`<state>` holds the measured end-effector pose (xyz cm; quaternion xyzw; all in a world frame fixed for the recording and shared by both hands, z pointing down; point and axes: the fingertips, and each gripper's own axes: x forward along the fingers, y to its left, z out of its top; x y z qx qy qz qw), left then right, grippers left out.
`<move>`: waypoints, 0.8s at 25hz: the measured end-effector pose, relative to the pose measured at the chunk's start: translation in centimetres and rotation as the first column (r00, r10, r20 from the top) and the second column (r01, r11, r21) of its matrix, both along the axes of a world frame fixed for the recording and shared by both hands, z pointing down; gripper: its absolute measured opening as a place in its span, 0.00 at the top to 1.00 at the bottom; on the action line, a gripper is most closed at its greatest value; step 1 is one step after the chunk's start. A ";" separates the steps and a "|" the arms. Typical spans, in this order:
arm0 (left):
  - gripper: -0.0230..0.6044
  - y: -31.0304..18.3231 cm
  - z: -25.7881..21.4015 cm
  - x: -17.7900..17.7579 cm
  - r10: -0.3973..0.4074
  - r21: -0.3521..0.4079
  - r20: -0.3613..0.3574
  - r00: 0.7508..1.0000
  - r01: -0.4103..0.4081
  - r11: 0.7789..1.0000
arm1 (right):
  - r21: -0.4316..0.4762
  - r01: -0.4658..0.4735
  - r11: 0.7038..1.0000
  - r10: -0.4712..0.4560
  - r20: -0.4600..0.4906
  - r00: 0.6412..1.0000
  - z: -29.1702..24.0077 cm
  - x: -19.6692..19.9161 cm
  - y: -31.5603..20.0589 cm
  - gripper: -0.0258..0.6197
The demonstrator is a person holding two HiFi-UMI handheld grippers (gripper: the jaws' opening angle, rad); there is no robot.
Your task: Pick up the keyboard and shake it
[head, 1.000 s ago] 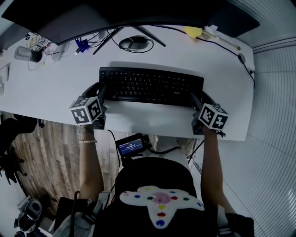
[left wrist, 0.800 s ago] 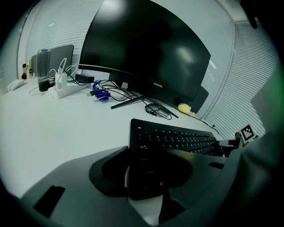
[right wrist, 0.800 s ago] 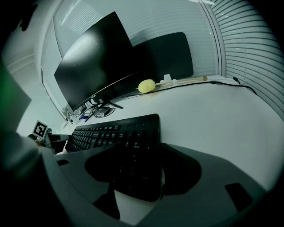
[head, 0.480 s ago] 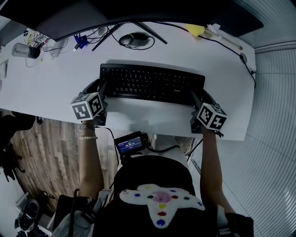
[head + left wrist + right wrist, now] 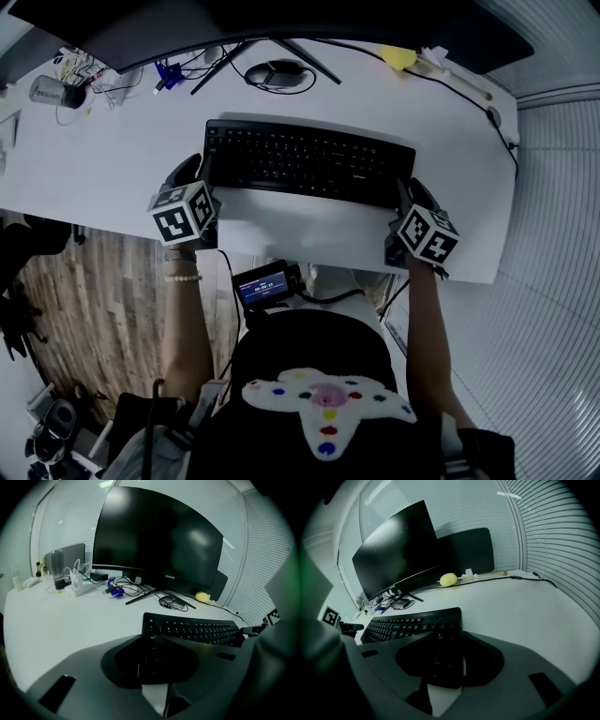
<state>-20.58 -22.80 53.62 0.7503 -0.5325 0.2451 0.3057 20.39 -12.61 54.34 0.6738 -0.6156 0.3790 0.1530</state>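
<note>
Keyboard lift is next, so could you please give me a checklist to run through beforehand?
1. Left tongs closed on the keyboard's left end: ok.
2. Right tongs closed on its right end: ok.
3. Keyboard already clear of the desk: cannot tell.
4. Nothing lying on top of the keyboard: ok.
5. Mouse and monitor stand apart from the keyboard's far edge: ok.
6. Cable trailing from the keyboard that could snag: cannot tell.
</note>
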 end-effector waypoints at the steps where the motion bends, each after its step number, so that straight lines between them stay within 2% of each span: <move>1: 0.84 0.1 -0.6 -0.1 -0.005 0.027 0.017 1.000 0.005 1.000 | 0.017 -0.008 1.000 0.008 -0.020 1.000 -0.5 0.4 0.1 0.75; 2: 0.87 0.3 -1.3 -0.2 -0.008 0.052 0.027 1.000 0.006 0.999 | 0.037 -0.007 0.999 0.009 -0.040 0.999 -1.2 0.8 0.2 0.83; 3: 0.90 0.5 -2.0 -0.1 -0.008 0.075 0.034 0.999 0.005 0.997 | 0.055 0.000 0.998 0.003 -0.057 0.998 -1.9 0.9 0.3 0.85; 9: 0.93 2.1 -7.1 1.1 0.014 0.185 0.057 0.998 -0.024 0.982 | 0.158 0.121 0.980 -0.106 -0.103 0.989 -6.9 -1.3 -1.1 0.89; 14: 0.93 3.4 -12.4 3.4 0.068 0.301 0.118 0.991 -0.101 0.948 | 0.243 0.242 0.939 -0.221 -0.114 0.969 -11.0 -3.9 -1.8 0.89; 17: 0.94 4.2 -15.4 4.4 0.066 0.359 0.138 0.988 -0.112 0.927 | 0.293 0.292 0.910 -0.273 -0.104 0.956 -13.3 -5.1 -1.9 0.89; 20: 0.94 5.1 -18.0 5.5 0.061 0.403 0.142 0.988 -0.114 0.908 | 0.337 0.342 0.877 -0.314 -0.135 0.940 -15.4 -5.8 -1.7 0.89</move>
